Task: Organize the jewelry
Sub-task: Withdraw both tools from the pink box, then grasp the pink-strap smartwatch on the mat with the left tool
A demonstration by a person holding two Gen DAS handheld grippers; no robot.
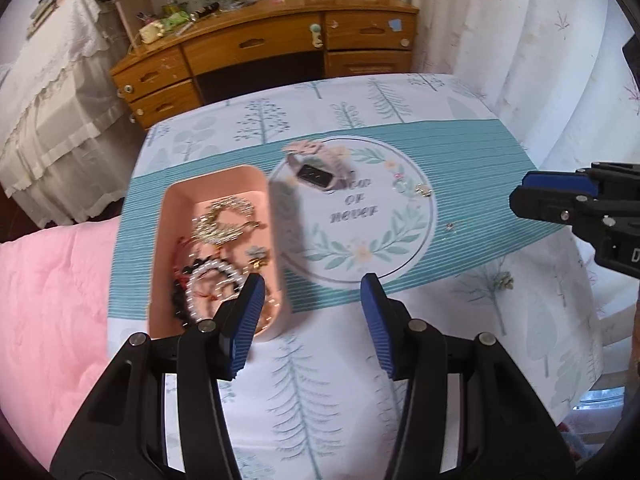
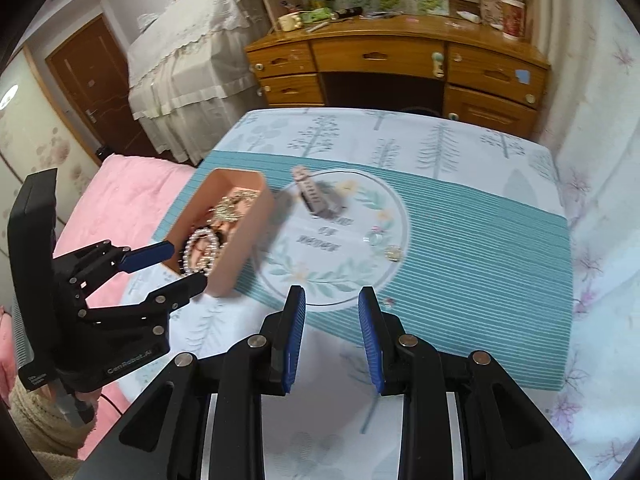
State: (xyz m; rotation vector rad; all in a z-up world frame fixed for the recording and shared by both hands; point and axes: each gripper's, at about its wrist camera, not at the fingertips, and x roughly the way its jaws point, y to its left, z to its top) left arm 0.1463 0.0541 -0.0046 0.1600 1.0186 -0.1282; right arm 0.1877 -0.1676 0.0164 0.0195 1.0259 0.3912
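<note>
A bedroom table (image 1: pixel 360 380) under a tree-print cloth carries a pink tray (image 1: pixel 176 208) along its left edge, long axis running front to back, heaped with a pearl bracelet (image 1: pixel 212 280) and gold chains (image 1: pixel 224 220). A pink-strapped watch (image 1: pixel 316 172) lies aslant on the round motif mid-table, small earrings (image 2: pixel 392 252) nearby. The left gripper (image 1: pixel 312 292) hangs wide by the tray's near end; the right gripper (image 2: pixel 332 300) gapes empty above bare cloth.

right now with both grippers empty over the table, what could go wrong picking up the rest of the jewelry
1. The left gripper hangs open right at the pink rectangular plastic tray; a careless move could knock it and spill the pearl bracelet.
2. The small gold and clear earrings on the white round mat are tiny and may slip from the wide fingers of the right gripper.
3. The pink-strapped watch lies bulky; a strap-end grasp could let it swing.
</note>
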